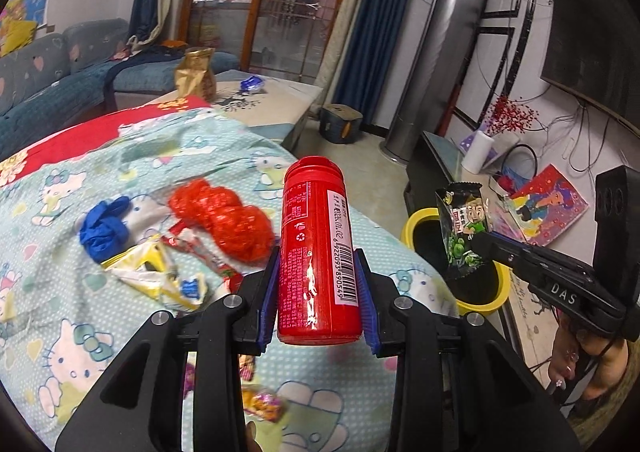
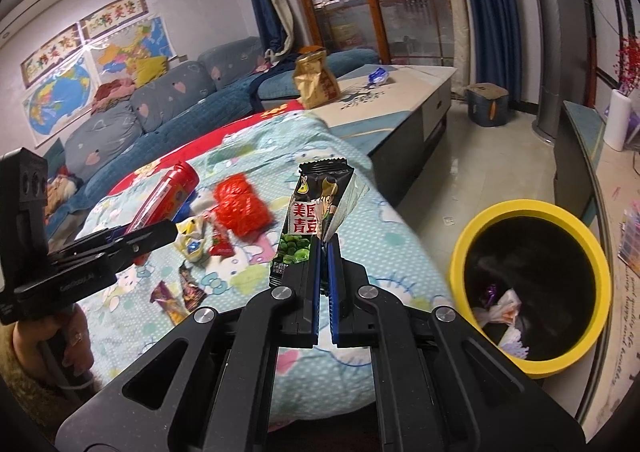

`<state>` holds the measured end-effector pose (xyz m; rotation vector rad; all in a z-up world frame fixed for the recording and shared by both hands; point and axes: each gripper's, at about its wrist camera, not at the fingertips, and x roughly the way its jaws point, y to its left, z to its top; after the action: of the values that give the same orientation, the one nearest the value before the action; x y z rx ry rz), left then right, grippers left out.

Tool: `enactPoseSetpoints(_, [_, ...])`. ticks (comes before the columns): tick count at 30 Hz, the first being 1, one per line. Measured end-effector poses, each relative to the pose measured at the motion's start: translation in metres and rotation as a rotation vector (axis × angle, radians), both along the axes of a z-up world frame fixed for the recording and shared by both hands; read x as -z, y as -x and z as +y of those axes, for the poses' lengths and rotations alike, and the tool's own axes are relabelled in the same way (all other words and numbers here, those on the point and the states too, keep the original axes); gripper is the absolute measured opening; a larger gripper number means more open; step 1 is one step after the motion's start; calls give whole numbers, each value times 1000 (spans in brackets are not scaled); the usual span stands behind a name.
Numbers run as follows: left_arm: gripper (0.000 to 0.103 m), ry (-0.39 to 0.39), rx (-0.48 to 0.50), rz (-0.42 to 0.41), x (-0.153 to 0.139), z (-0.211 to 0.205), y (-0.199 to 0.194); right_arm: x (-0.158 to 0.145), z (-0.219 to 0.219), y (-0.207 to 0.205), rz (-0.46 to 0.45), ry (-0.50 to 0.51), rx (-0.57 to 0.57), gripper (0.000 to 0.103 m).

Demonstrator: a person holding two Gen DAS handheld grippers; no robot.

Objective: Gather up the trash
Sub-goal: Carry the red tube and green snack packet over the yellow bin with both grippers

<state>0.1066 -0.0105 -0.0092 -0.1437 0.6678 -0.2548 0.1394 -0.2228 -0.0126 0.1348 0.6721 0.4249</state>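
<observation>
My left gripper [image 1: 318, 266] is shut on a red plastic bottle [image 1: 316, 248] with a barcode label, held upright above the cartoon-print blanket [image 1: 80, 332]. My right gripper [image 2: 324, 248] is shut on a black and green snack wrapper [image 2: 316, 208], which sticks up from its blue pads. In the left wrist view that wrapper [image 1: 464, 228] hangs over the yellow-rimmed bin [image 1: 420, 220]. The bin [image 2: 480, 228] stands on the floor to the right of the blanket and holds some trash. In the right wrist view the red bottle [image 2: 168, 196] shows at the left in the other gripper.
Loose trash lies on the blanket: a red crumpled net [image 1: 224, 220], a blue scrap [image 1: 104, 228], yellow and white wrappers [image 1: 160, 276], small sweet wrappers [image 2: 176, 300]. A low table [image 2: 400, 92] with a gold bag [image 2: 316, 80] stands behind. A TV cabinet [image 2: 580, 140] flanks the bin.
</observation>
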Motion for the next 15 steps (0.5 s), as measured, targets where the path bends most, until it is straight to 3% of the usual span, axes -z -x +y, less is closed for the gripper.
enactPoseSetpoints(15, [33,-8,145,-13,-6,-69,-26,-4,-64,-6,-13,-13,177,2])
